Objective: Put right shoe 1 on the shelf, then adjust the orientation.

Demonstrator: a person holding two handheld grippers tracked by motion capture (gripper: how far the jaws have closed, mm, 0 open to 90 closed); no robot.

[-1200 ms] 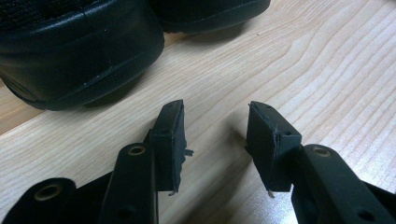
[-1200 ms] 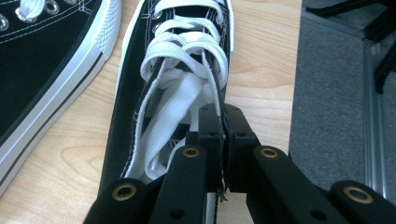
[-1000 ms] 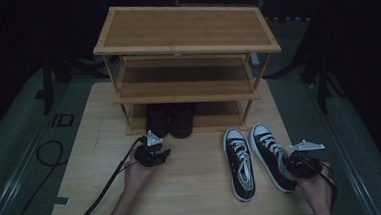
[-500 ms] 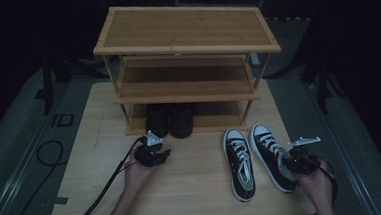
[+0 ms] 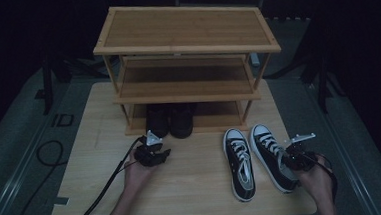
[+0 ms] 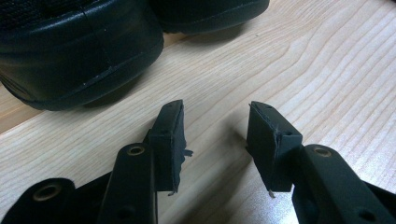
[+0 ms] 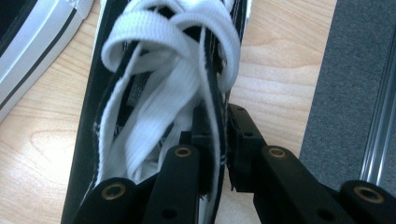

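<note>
The right gripper (image 7: pixel 215 140) had its jaws clamped on the side wall of the black-and-white lace-up canvas sneaker (image 5: pixel 274 156) by the collar, a hold good for lifting. The left gripper (image 6: pixel 215 135) waited, jaws apart and empty, just short of the black leather shoes (image 6: pixel 70 51) on the light wooden counter (image 6: pixel 327 70).

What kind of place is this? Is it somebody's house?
Probably not a house; it looks like a dark workroom set up for shoe tidying. A wooden shoe rack stands on a table, with sneakers beside it and cables trailing over grey floor.
</note>
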